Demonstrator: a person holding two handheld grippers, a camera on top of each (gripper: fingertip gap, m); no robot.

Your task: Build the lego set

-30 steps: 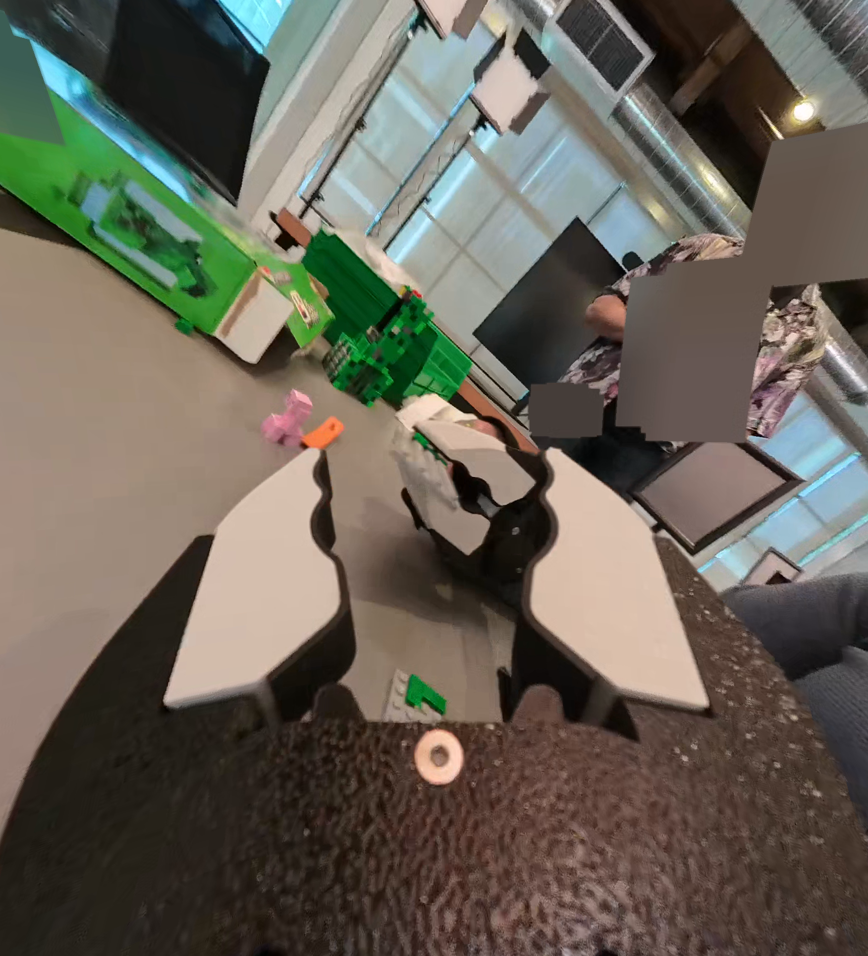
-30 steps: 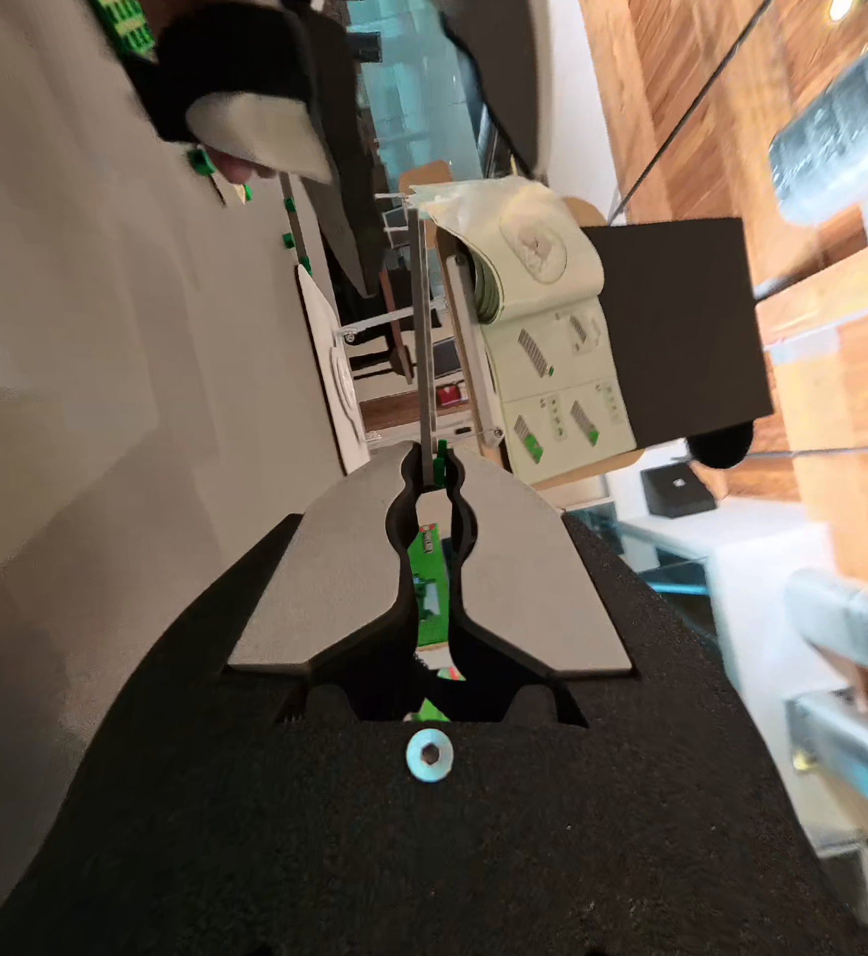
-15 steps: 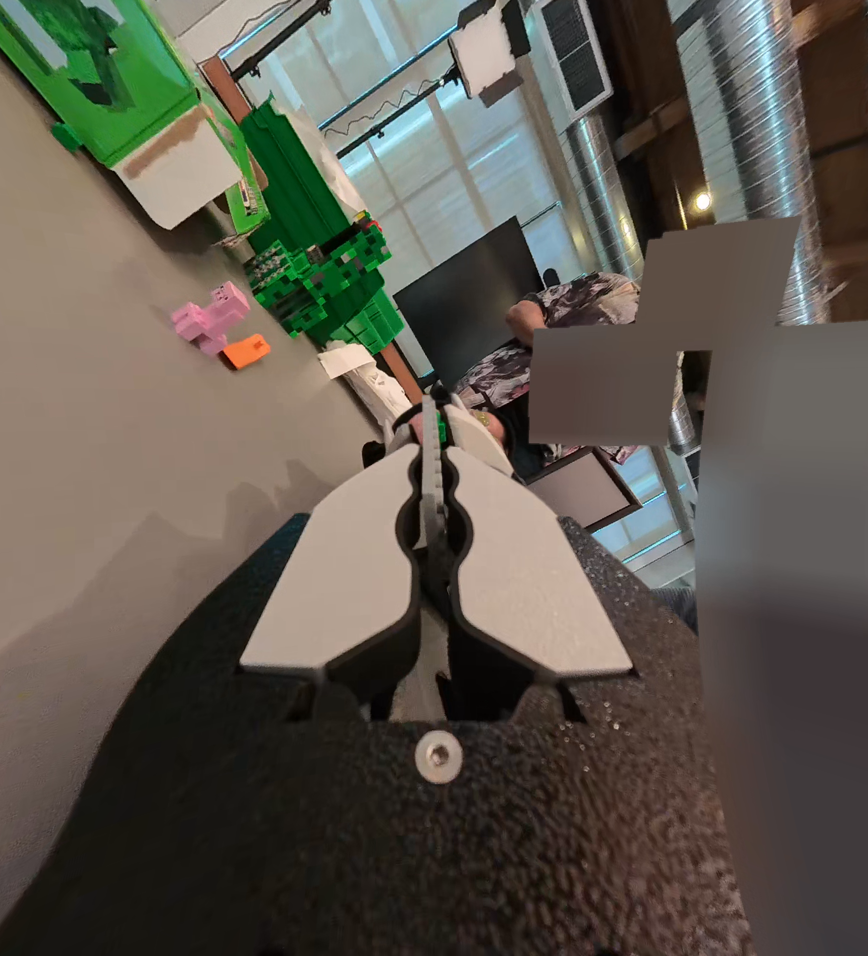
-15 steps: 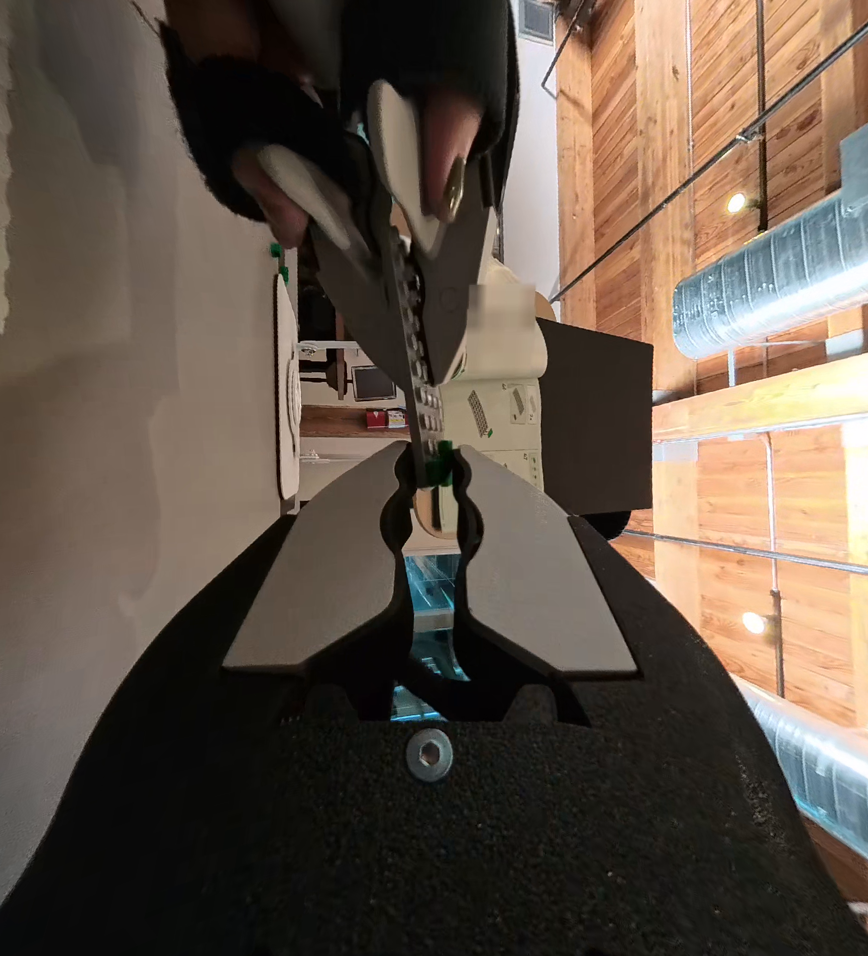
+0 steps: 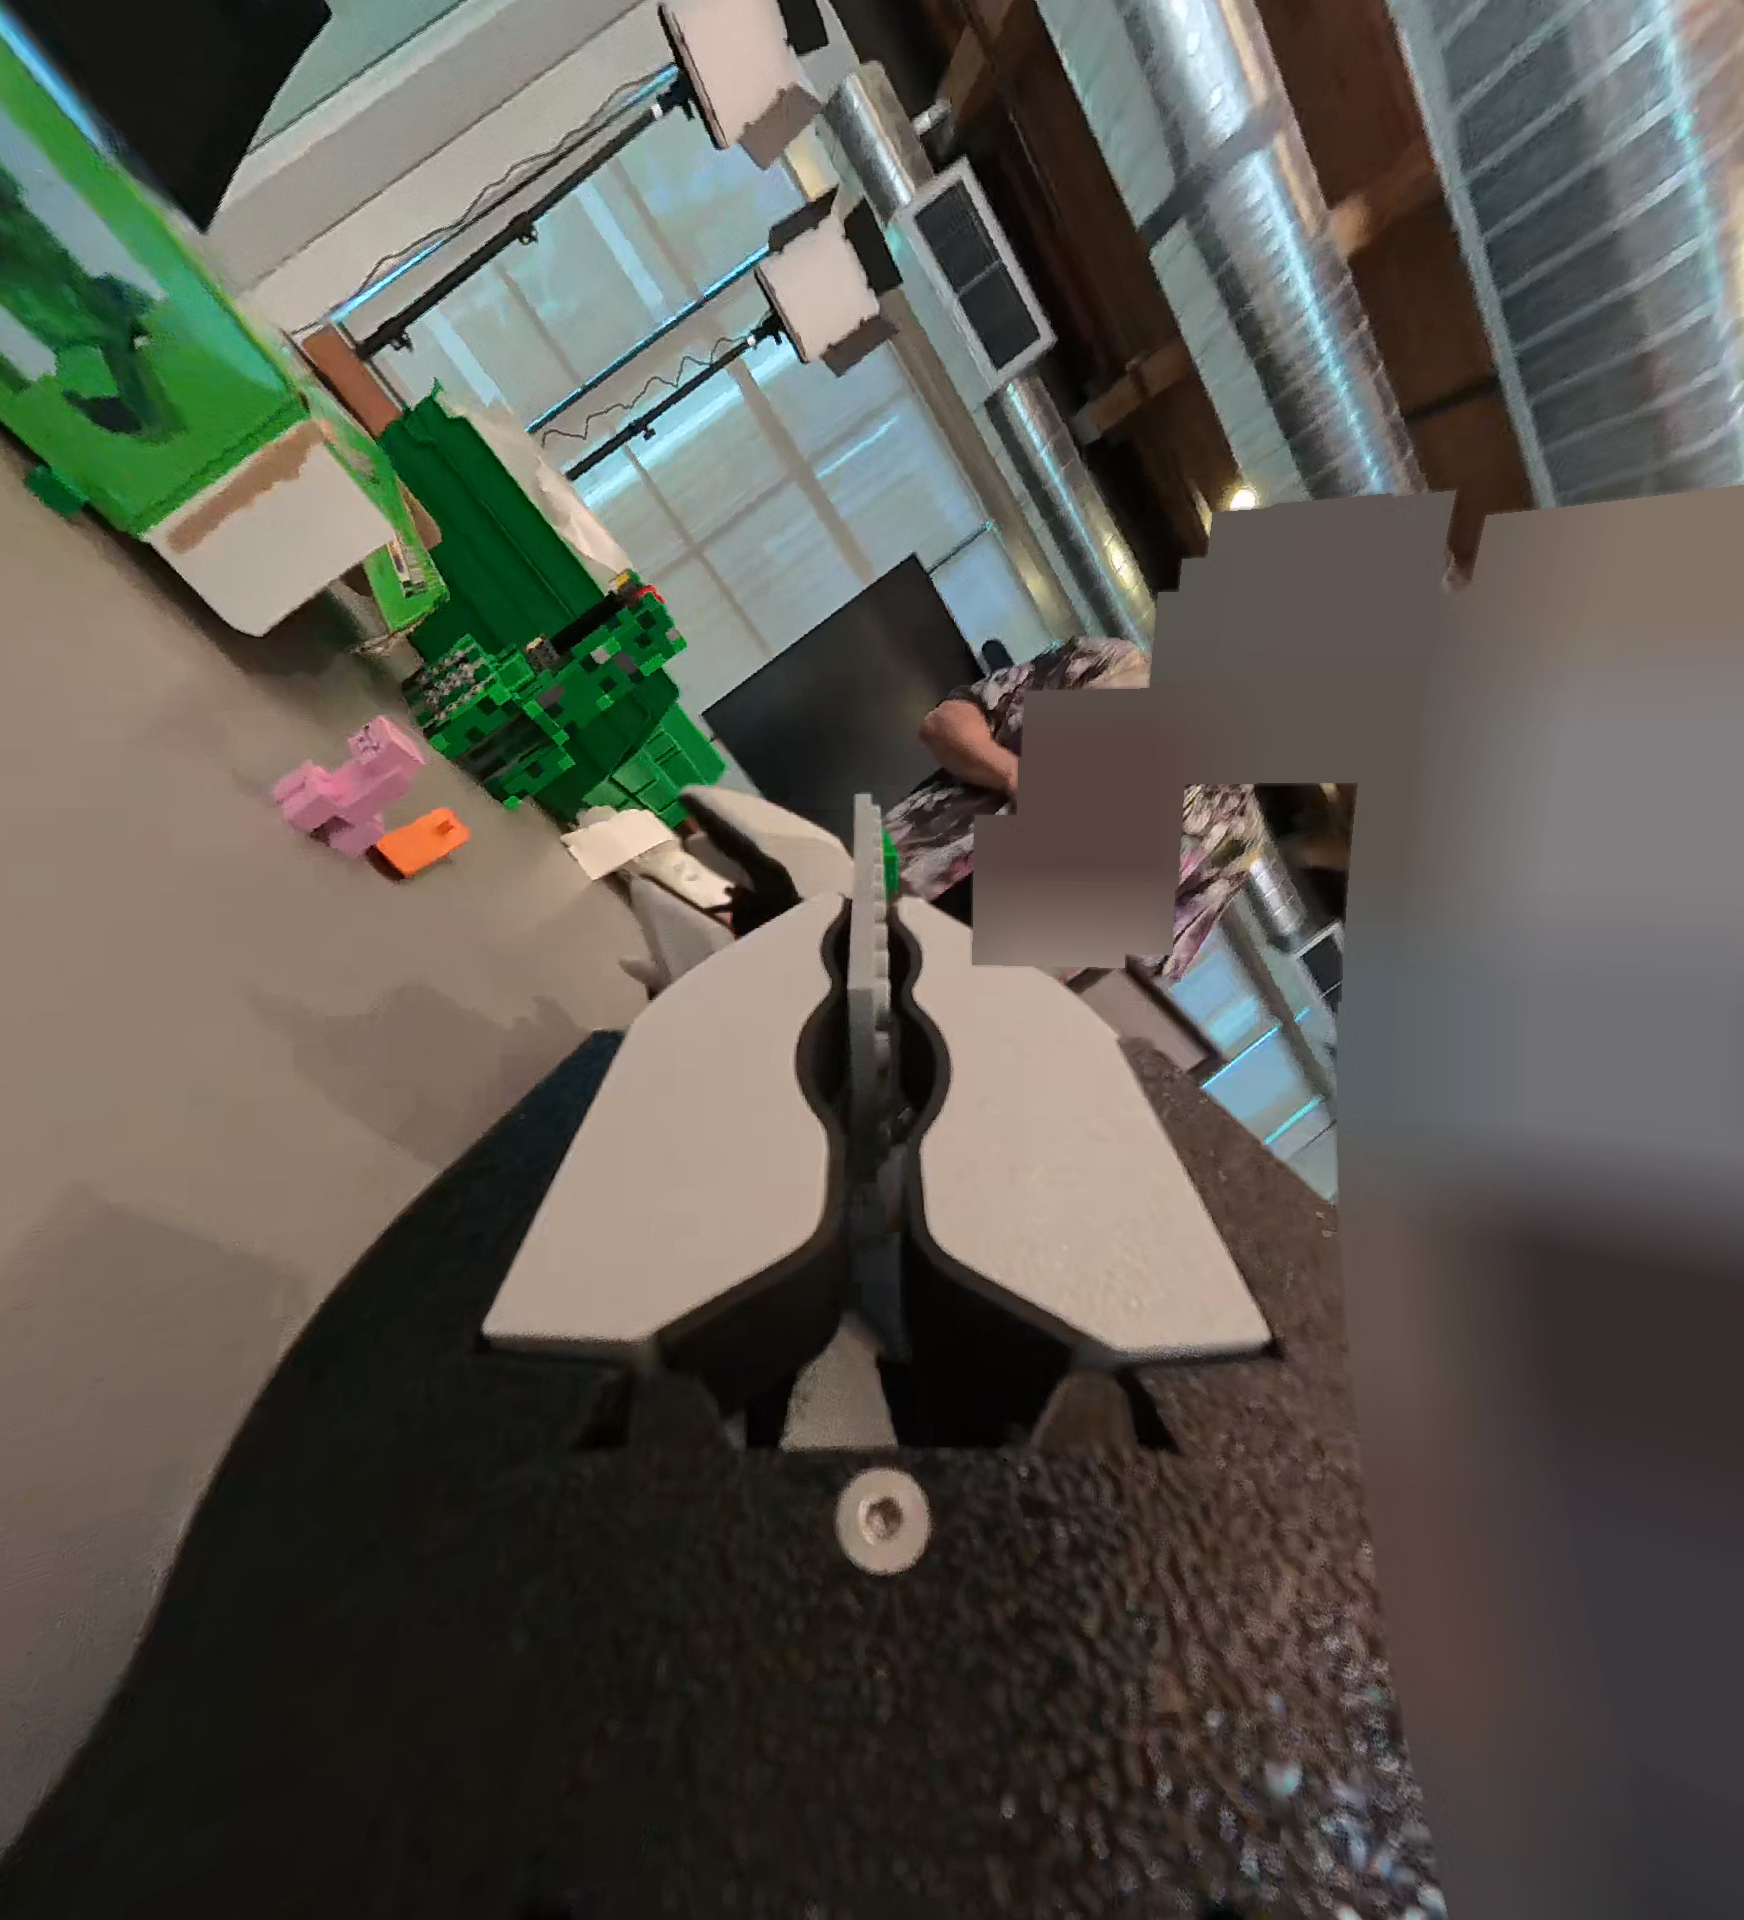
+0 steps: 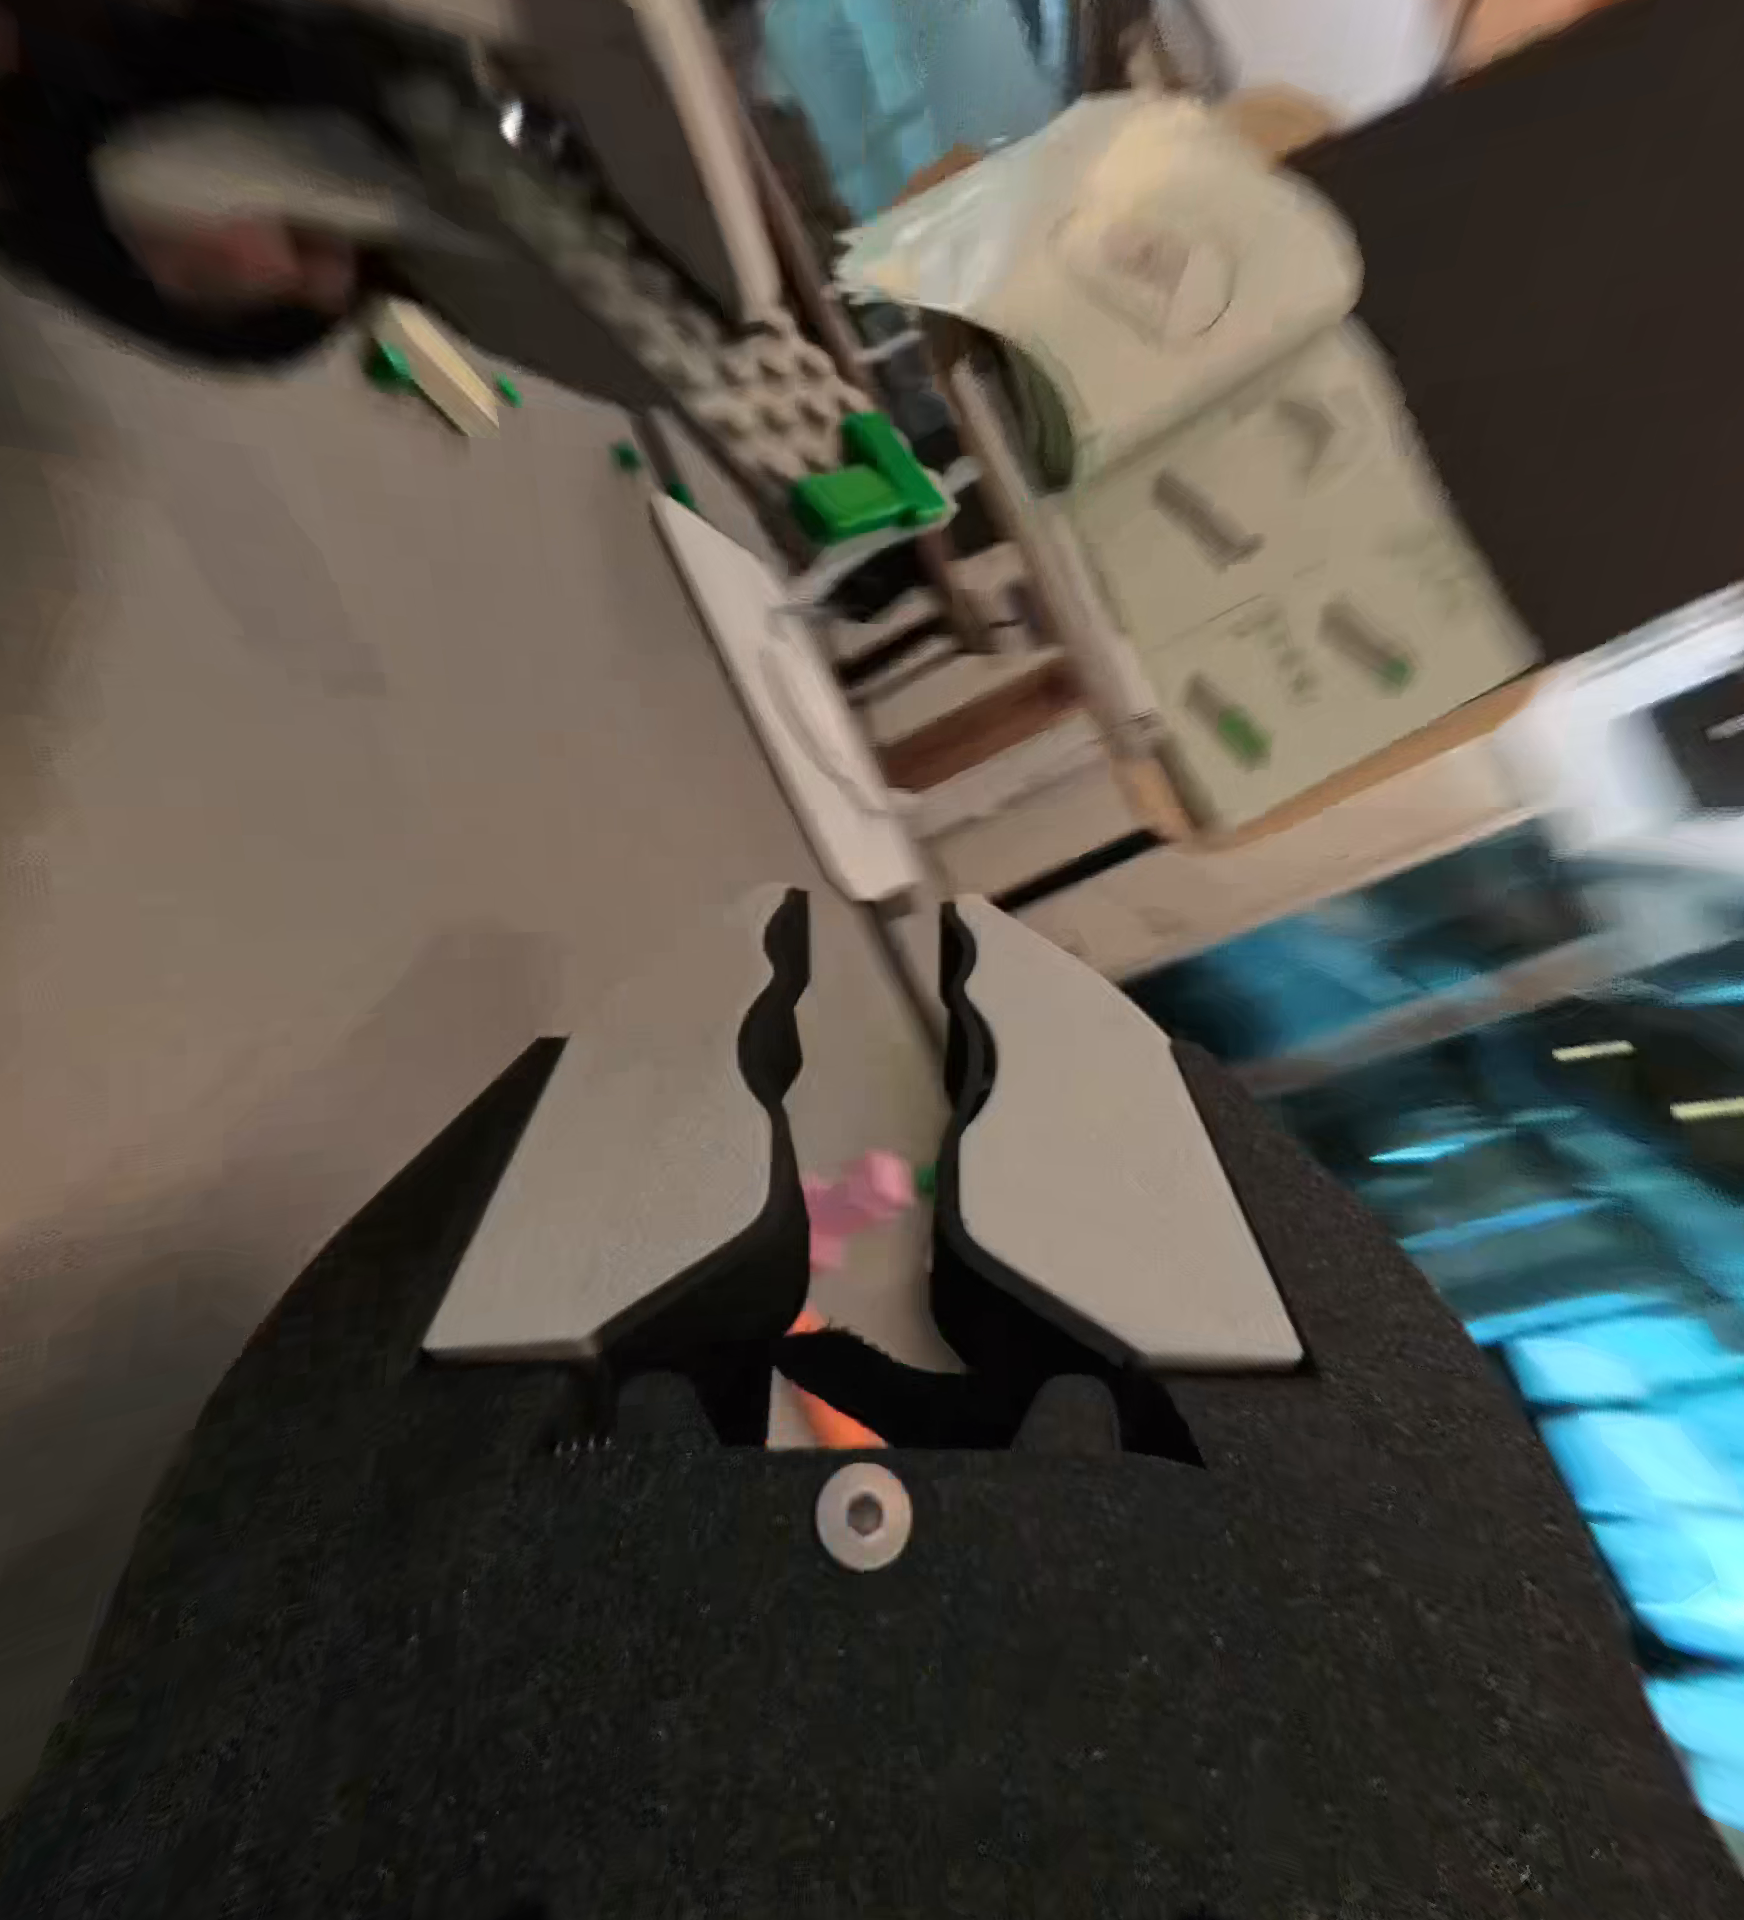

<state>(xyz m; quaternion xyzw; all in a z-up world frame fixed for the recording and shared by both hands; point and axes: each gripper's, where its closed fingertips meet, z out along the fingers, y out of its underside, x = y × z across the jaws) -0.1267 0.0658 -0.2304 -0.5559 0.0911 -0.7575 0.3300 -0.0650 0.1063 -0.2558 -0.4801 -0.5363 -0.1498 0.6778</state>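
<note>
Grey plate (image 5: 866, 997) edge-on, green brick (image 5: 890, 854) atop.

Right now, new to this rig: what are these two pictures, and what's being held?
No robot here: a person holds a two-finger claw in each hand, with a camera on each looking along its fingers. In the left wrist view, the left claw is shut on a thin grey lego plate, seen edge-on. The right wrist view is blurred; the right claw stands open and empty. On the grey table lie a pink lego pig, an orange piece, a green lego build and the green set box.
</note>
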